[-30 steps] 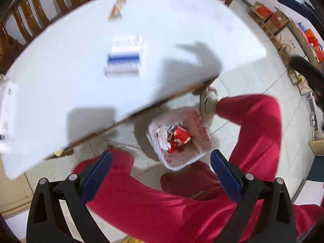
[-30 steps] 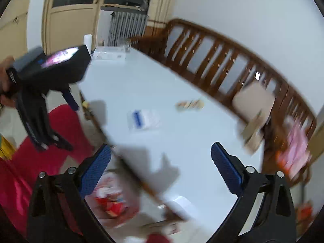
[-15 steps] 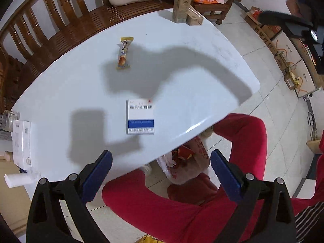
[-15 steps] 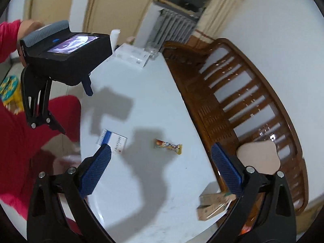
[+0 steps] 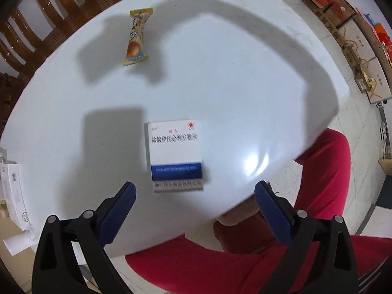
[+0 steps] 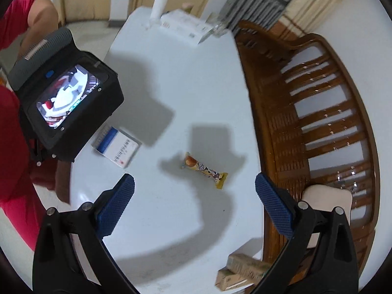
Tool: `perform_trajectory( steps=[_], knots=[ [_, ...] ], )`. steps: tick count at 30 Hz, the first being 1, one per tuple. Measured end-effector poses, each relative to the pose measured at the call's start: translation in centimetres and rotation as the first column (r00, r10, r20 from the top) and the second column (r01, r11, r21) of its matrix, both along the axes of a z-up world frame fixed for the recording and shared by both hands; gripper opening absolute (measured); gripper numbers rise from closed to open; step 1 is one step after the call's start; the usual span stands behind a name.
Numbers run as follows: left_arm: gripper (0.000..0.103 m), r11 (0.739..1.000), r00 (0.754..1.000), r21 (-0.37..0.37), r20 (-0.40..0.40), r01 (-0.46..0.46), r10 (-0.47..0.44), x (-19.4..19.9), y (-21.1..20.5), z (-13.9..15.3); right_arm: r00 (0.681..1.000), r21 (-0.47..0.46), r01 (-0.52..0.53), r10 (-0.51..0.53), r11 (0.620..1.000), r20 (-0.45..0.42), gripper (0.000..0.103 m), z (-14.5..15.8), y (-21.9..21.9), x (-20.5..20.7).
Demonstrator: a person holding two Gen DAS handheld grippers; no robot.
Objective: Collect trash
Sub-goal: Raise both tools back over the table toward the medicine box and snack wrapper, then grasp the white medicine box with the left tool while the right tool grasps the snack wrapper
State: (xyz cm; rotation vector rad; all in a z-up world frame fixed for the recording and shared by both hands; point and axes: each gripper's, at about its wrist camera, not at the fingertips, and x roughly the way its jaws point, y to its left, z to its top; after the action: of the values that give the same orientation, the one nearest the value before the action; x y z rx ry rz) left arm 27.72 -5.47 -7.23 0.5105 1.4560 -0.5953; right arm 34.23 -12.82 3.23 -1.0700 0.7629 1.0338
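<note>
The box (image 5: 175,155) lies flat on the bench (image 5: 245,98) just ahead of the left hand-held gripper (image 5: 194,196), jaws apart, while the wrapper (image 6: 204,170) lies crosswise ahead of the right hand-held gripper (image 6: 194,196), also apart and probably higher up.

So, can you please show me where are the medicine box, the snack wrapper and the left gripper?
medicine box (image 5: 175,150): left wrist view, on its white top face.
snack wrapper (image 6: 204,169): right wrist view, on the middle of the pack.
left gripper (image 5: 194,193): left wrist view, midway between its blue fingertips.
</note>
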Motion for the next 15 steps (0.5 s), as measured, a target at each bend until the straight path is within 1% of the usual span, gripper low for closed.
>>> perform_trajectory(
  steps=[5, 9, 12, 15],
  knots=[
    [0.095, 0.999, 0.998, 0.001, -0.046, -0.033, 0.033, 1.4, 0.4, -2.7, 0.997, -0.076, -0.038, 0.032, 0.996, -0.071, 0.096, -3.8, 1.6, 2.8],
    [0.095, 0.998, 0.994, -0.016, -0.086, -0.064, 0.062, 2.3, 1.0, -4.5, 0.990, -0.137, -0.051, 0.032, 0.989, -0.135, 0.096, -7.0, 2.7, 5.0],
    [0.095, 0.996, 0.991, -0.022, -0.108, -0.085, 0.082, 2.9, 1.5, -5.6, 0.986, -0.184, -0.063, 0.033, 0.981, -0.163, 0.096, -9.6, 3.4, 6.2],
    [0.095, 0.995, 0.990, -0.009, -0.106, -0.096, 0.095, 3.4, 2.1, -6.7, 0.983, -0.234, -0.090, 0.049, 0.968, -0.176, 0.096, -12.1, 4.2, 7.4]
  ],
)
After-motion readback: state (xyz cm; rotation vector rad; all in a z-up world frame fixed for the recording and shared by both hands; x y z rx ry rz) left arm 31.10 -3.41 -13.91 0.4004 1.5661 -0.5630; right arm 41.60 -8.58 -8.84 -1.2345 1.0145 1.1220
